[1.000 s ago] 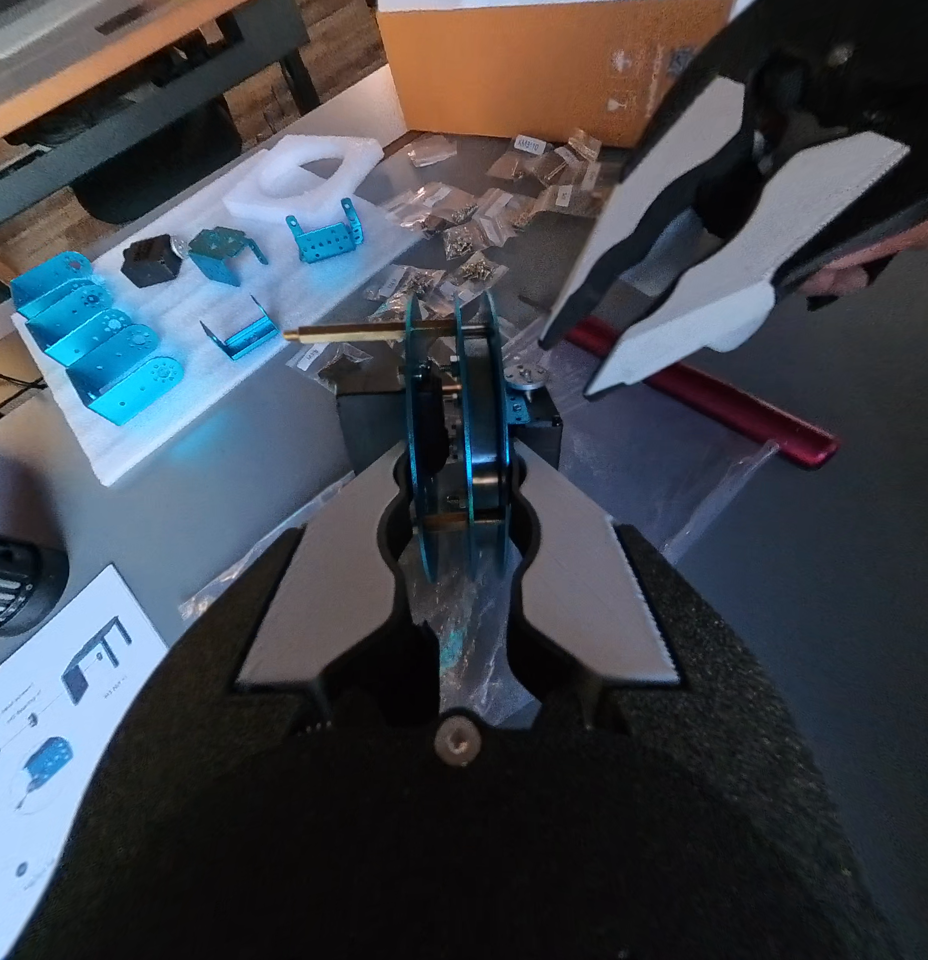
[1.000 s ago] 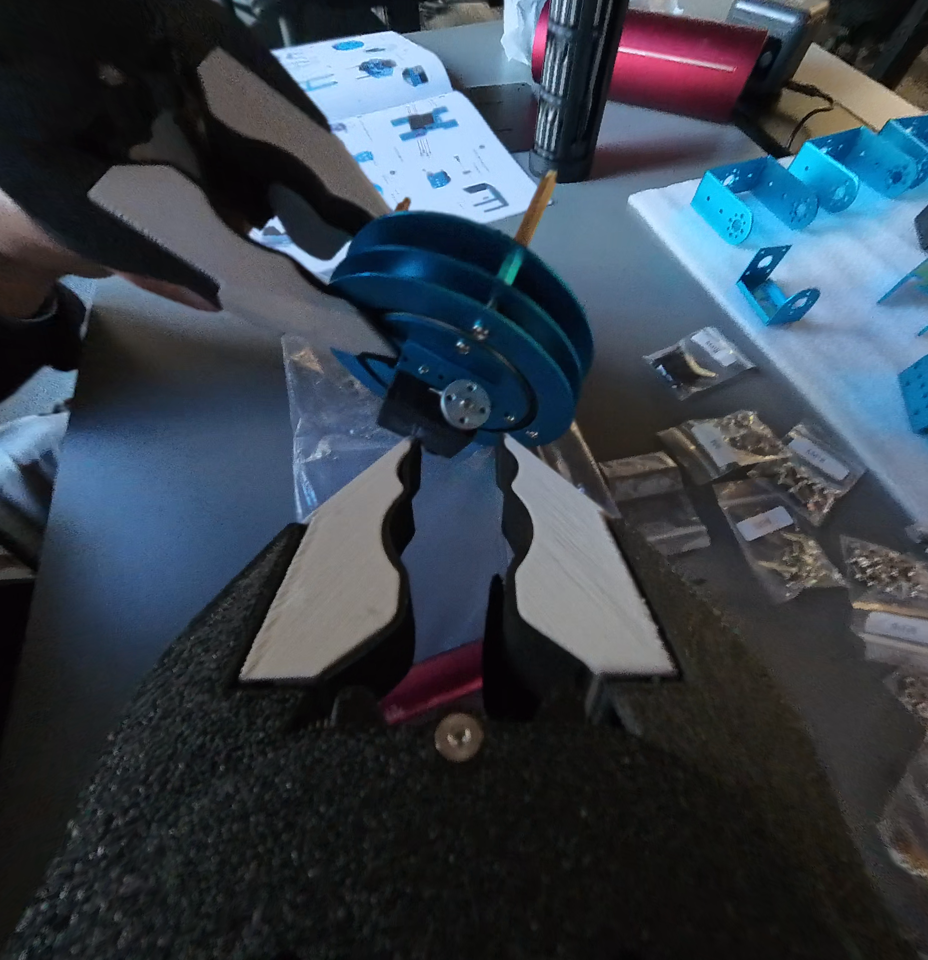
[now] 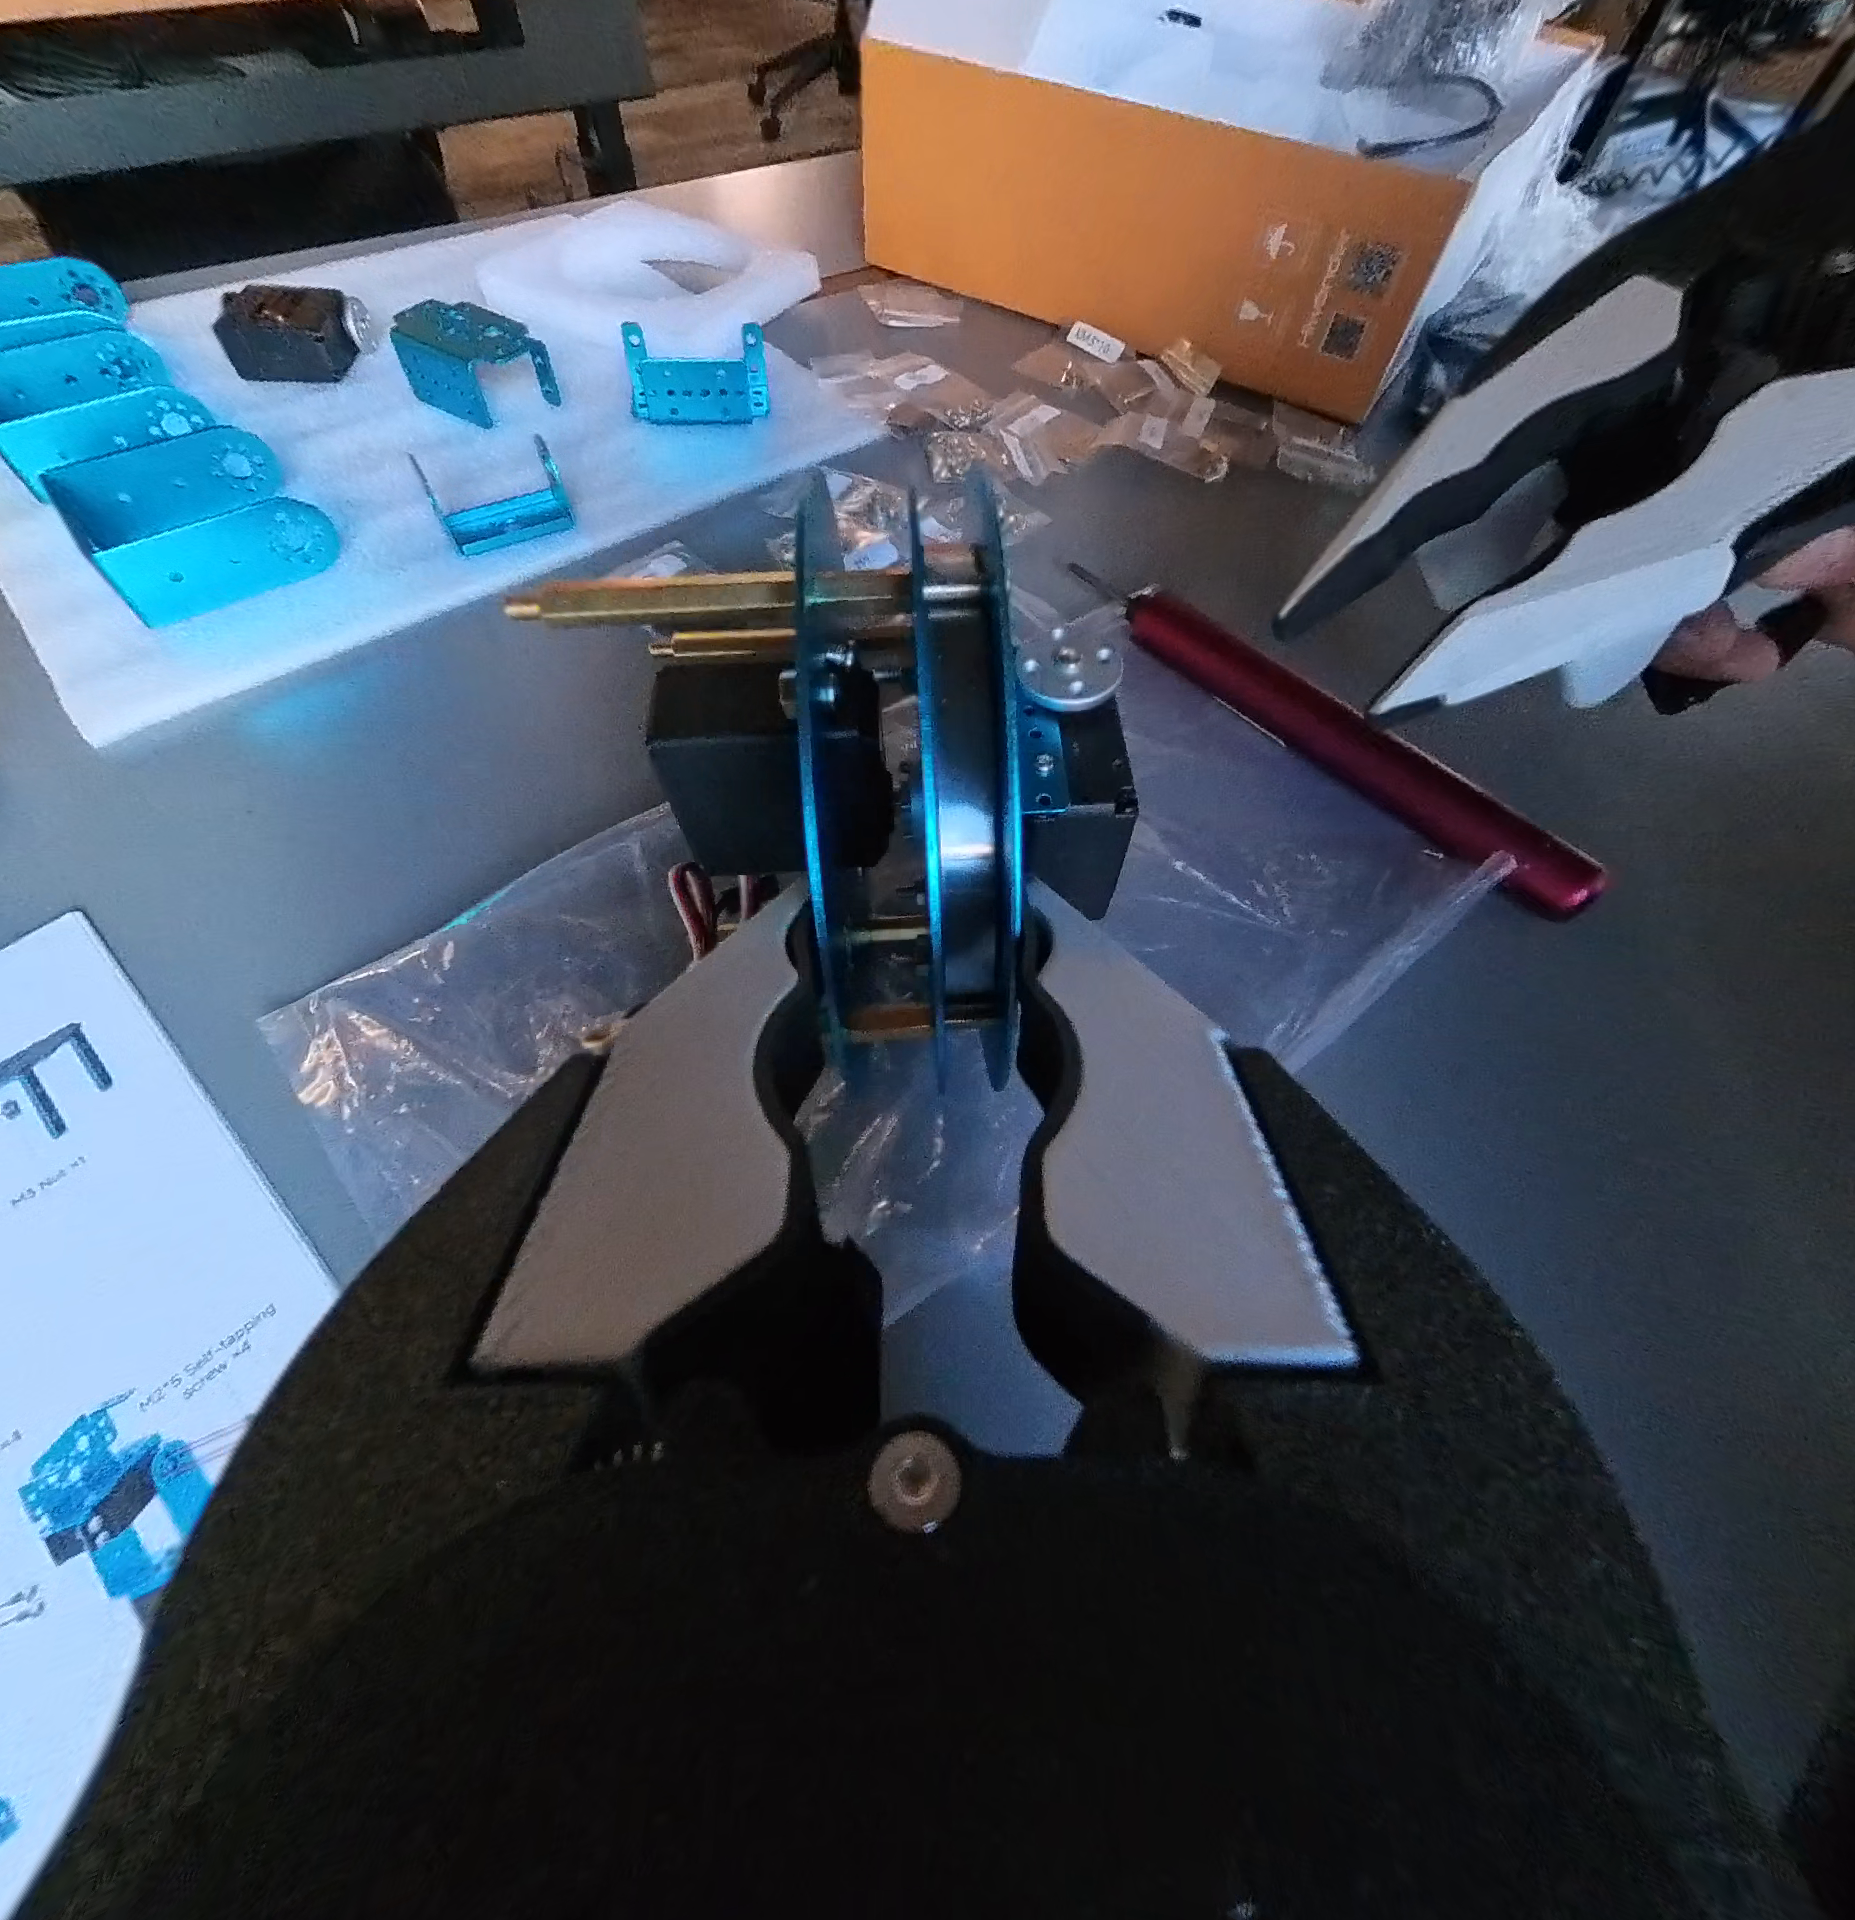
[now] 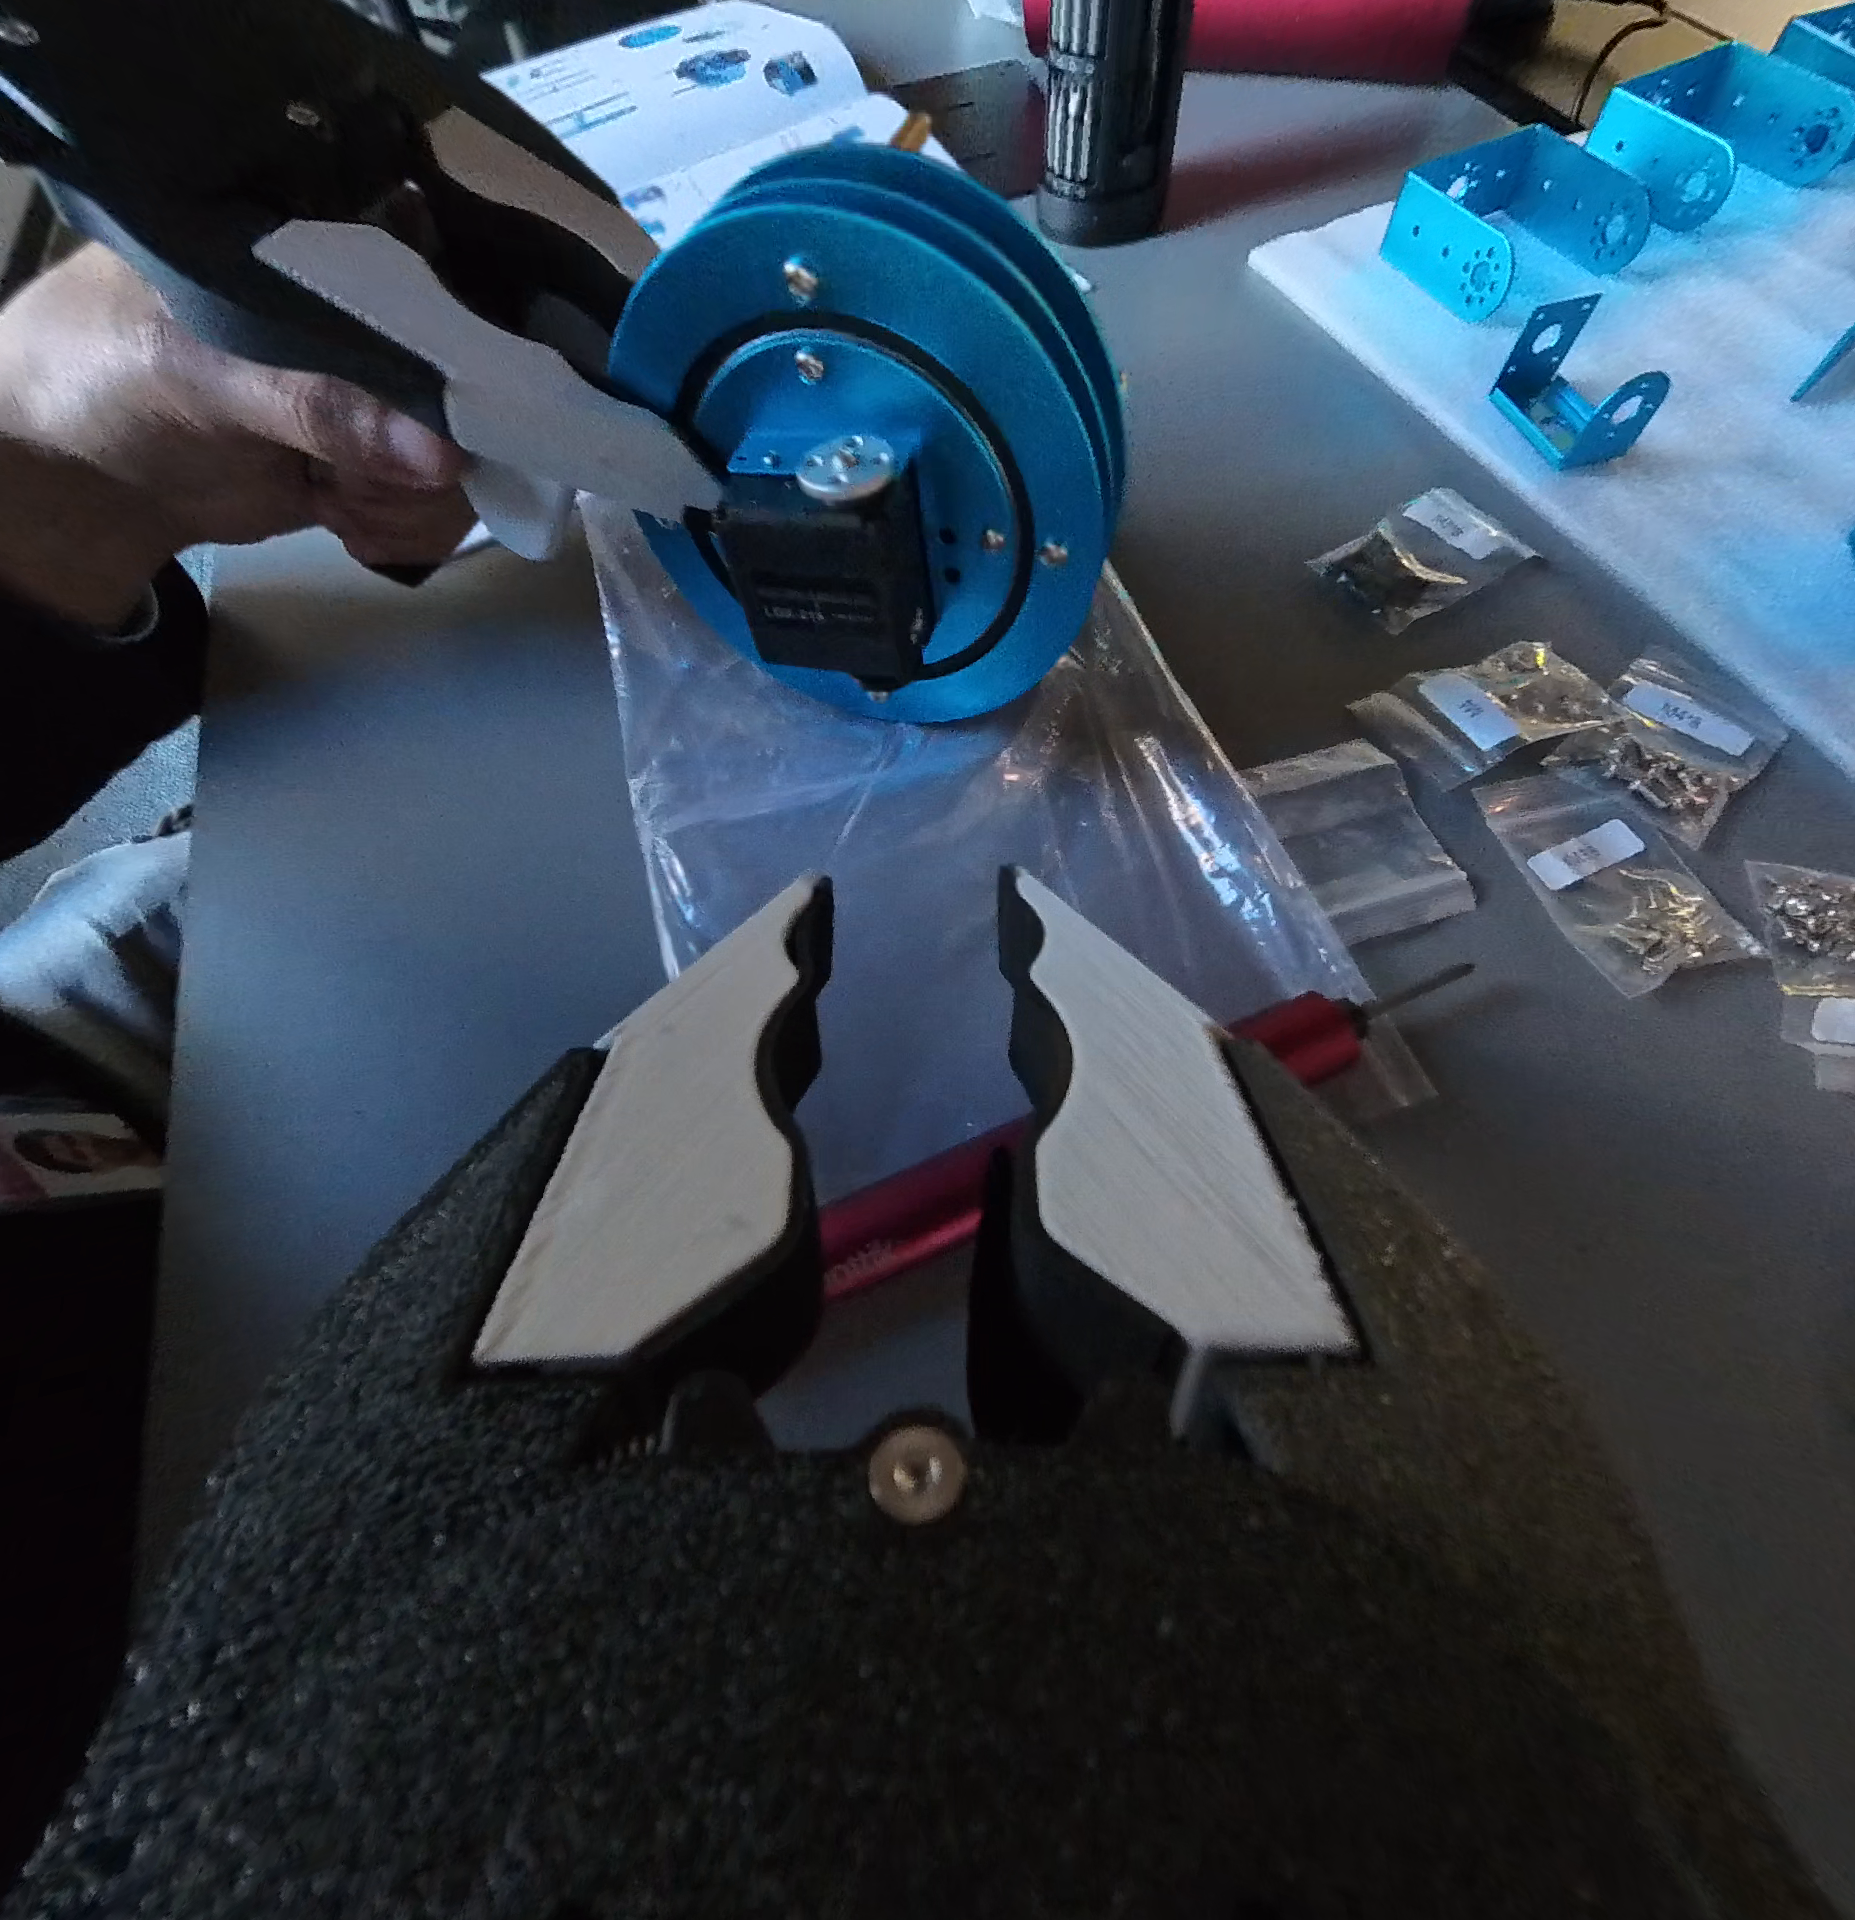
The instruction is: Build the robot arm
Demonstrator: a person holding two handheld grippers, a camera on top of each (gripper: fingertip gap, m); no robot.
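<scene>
My left gripper (image 3: 918,925) is shut on a blue disc assembly (image 3: 907,769) of stacked round plates with brass standoffs and a black servo, held on edge above a clear plastic bag (image 3: 466,1039). In the right wrist view the assembly (image 4: 881,436) shows its round face and servo, with the left gripper (image 4: 684,468) clamping its left rim. My right gripper (image 4: 912,914) is open and empty, hovering over the bag (image 4: 902,810) and a red screwdriver (image 4: 923,1216), a little short of the assembly. It also shows at the upper right of the left wrist view (image 3: 1349,665).
A white foam sheet (image 3: 310,582) holds blue brackets (image 3: 206,520) and a black servo (image 3: 284,332). Small bags of screws (image 4: 1619,790) lie on the grey table. An orange cardboard box (image 3: 1131,197) stands behind. An instruction booklet (image 3: 81,1299) lies at left. The red screwdriver (image 3: 1359,748) lies at right. The left gripper is farther from the red screwdriver (image 4: 923,1216), some 15 cm, than the right, some 7 cm. The left camera catches it too, in the left wrist view (image 3: 1408,771).
My right gripper has drawn back from the assembly and now sits farther off. The assembly has turned, so its flat face and servo point more toward the right wrist camera.
</scene>
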